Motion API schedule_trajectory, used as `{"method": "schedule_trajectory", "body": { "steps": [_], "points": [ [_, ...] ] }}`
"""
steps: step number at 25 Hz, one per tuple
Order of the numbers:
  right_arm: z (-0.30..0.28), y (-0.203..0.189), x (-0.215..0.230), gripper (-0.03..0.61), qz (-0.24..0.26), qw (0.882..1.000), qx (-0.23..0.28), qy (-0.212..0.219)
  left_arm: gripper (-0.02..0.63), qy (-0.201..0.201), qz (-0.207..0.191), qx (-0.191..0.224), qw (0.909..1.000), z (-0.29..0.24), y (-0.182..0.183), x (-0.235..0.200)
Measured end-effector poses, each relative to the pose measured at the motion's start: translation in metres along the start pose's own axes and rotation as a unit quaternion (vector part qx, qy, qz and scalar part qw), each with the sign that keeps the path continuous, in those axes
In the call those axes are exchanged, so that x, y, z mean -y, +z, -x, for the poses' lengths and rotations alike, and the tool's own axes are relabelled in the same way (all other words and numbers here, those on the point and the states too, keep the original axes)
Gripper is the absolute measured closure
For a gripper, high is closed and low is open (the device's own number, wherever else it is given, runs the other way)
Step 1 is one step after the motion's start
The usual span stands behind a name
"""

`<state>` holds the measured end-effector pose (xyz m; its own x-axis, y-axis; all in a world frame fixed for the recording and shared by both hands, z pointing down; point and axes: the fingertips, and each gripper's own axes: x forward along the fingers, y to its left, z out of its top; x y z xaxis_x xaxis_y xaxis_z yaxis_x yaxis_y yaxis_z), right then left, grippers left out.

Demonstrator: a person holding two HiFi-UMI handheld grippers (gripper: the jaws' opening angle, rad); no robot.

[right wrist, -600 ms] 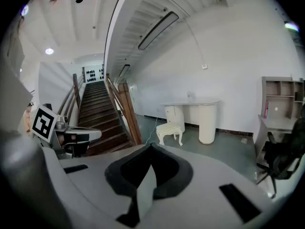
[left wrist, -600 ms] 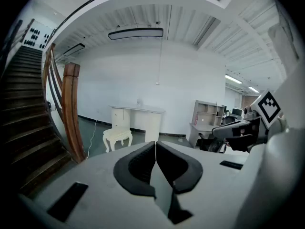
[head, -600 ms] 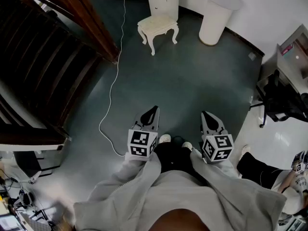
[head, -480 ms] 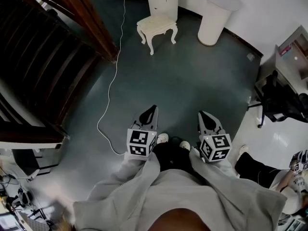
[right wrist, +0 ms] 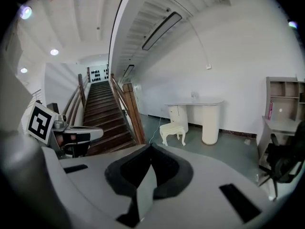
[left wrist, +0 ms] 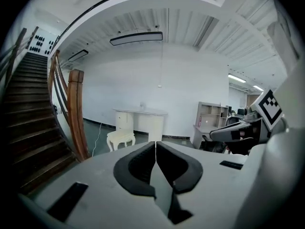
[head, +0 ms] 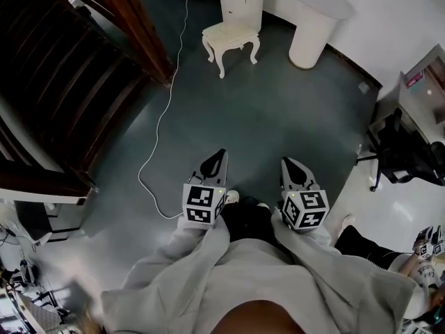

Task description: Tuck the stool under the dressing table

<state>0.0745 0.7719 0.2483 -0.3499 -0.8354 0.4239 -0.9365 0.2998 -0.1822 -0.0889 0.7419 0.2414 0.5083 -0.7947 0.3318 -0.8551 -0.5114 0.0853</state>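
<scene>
A small cream stool point(head: 231, 39) with curved legs stands on the dark floor just in front of the white dressing table point(head: 299, 5), at the far end of the room. The same stool point(left wrist: 120, 139) and dressing table point(left wrist: 140, 119) show in the left gripper view; the right gripper view has the stool point(right wrist: 173, 130) left of the dressing table point(right wrist: 200, 118). My left gripper point(head: 221, 154) and right gripper point(head: 287, 163) are held side by side close to my body, far from the stool, both shut and empty.
A dark wooden staircase point(head: 62, 82) with a thick newel post point(head: 149, 40) fills the left side. A white cable point(head: 161, 117) trails across the floor from the wall. A black office chair point(head: 403, 152) and a shelf unit point(head: 424, 82) stand at the right.
The view has shifted slightly: the stool and table sit a little further right and the grippers a little lower in frame. Both grippers stay shut and side by side.
</scene>
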Motion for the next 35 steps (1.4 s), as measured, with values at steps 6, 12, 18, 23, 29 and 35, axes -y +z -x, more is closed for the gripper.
{"method": "schedule_trajectory", "body": {
  "steps": [6, 12, 18, 23, 29, 35],
  "points": [
    [0.015, -0.002, 0.016, 0.529, 0.012, 1.000, 0.005, 0.008, 0.595, 0.018, 0.008, 0.005, 0.9998, -0.002, -0.002, 0.022],
    [0.030, -0.019, 0.033, 0.529, 0.020, 1.000, -0.001, 0.020, 0.595, 0.026, 0.008, 0.011, 0.9996, 0.004, -0.016, 0.062],
    [0.036, -0.028, 0.027, 0.529, 0.018, 0.999, -0.011, 0.044, 0.595, 0.042, 0.000, 0.002, 0.9991, 0.015, -0.026, 0.072],
    [0.025, -0.026, 0.031, 0.529, 0.013, 0.999, -0.008, 0.048, 0.595, 0.046, 0.008, -0.005, 0.9989, 0.010, -0.031, 0.068],
    [-0.002, -0.015, 0.031, 0.529, 0.026, 0.998, -0.014, 0.050, 0.595, 0.039, 0.011, -0.004, 0.9992, -0.010, -0.025, 0.049],
    [-0.045, 0.013, 0.041, 0.529, 0.030, 0.998, -0.011, 0.055, 0.595, 0.048, -0.005, -0.001, 0.9988, -0.053, -0.005, 0.016]
  ]
}}
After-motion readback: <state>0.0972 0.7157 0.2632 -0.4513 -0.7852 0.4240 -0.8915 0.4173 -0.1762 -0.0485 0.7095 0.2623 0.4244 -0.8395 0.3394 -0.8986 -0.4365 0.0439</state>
